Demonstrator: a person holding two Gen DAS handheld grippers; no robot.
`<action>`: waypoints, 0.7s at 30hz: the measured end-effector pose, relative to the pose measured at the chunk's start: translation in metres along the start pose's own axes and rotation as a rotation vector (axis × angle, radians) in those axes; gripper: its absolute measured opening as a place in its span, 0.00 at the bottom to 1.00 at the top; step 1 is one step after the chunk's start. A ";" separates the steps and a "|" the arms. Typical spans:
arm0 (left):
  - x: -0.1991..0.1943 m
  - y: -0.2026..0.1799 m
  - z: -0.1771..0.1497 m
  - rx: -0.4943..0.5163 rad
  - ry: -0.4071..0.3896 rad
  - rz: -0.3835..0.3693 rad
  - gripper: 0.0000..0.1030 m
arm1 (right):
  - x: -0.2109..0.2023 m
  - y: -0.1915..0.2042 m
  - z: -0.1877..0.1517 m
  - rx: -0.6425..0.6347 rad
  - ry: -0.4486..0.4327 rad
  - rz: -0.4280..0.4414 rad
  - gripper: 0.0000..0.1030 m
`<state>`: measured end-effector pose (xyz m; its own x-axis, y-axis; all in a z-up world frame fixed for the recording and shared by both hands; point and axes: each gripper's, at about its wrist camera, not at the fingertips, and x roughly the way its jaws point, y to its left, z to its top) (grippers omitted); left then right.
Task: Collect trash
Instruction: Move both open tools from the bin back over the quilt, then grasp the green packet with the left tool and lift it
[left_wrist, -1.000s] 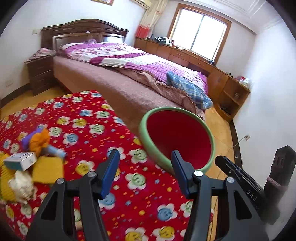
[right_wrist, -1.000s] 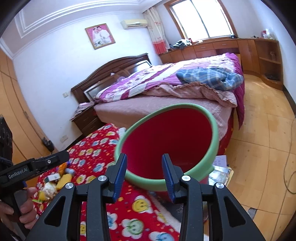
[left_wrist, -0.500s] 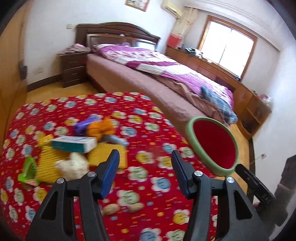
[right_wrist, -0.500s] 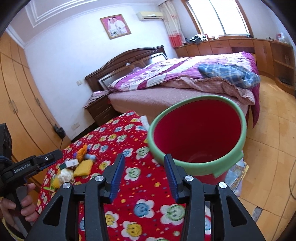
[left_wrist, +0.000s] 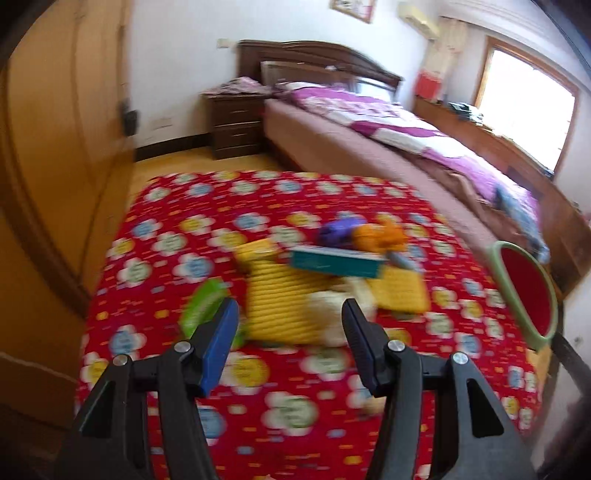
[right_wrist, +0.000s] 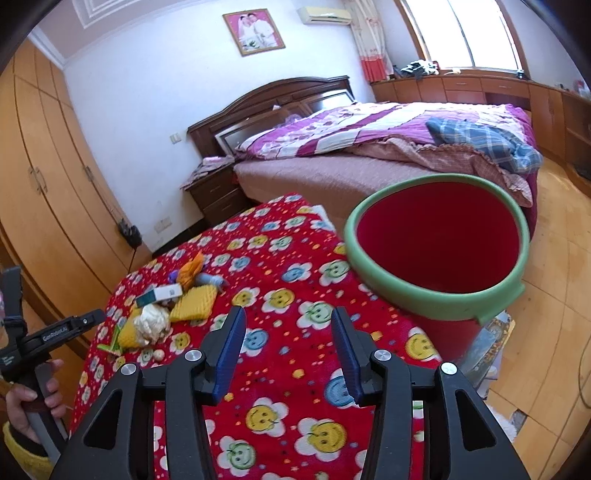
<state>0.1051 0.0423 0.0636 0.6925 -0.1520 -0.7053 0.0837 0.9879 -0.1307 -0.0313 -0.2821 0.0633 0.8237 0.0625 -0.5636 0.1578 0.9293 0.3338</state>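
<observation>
The trash pile (right_wrist: 166, 310) lies on the red cloth (right_wrist: 295, 295), well left of the bin (right_wrist: 436, 254). The bin stands at the cloth's right edge, mouth up, so items can be dropped straight in. The left gripper (left_wrist: 290, 325) is released, empty, and aimed at the pile, apparently to pick first. The right gripper (right_wrist: 288, 328) is also released and empty, nearer the bin. The left gripper body reads "GenRobot.AI". Box (right_wrist: 159, 294) print is illegible.

Red smiley-flower tablecloth (right_wrist: 280, 317) under a small trash pile (right_wrist: 166, 310).
</observation>
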 end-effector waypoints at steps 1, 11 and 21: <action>0.002 0.011 -0.002 -0.018 0.003 0.019 0.57 | 0.002 0.002 -0.001 -0.004 0.008 0.000 0.48; 0.046 0.061 -0.012 -0.157 0.084 0.054 0.75 | 0.016 0.009 -0.008 -0.021 0.058 -0.013 0.49; 0.081 0.061 -0.013 -0.151 0.125 0.161 0.77 | 0.024 0.008 -0.012 -0.033 0.079 -0.032 0.49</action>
<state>0.1568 0.0896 -0.0100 0.5934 -0.0054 -0.8049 -0.1347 0.9852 -0.1059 -0.0161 -0.2685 0.0436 0.7728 0.0603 -0.6318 0.1640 0.9427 0.2907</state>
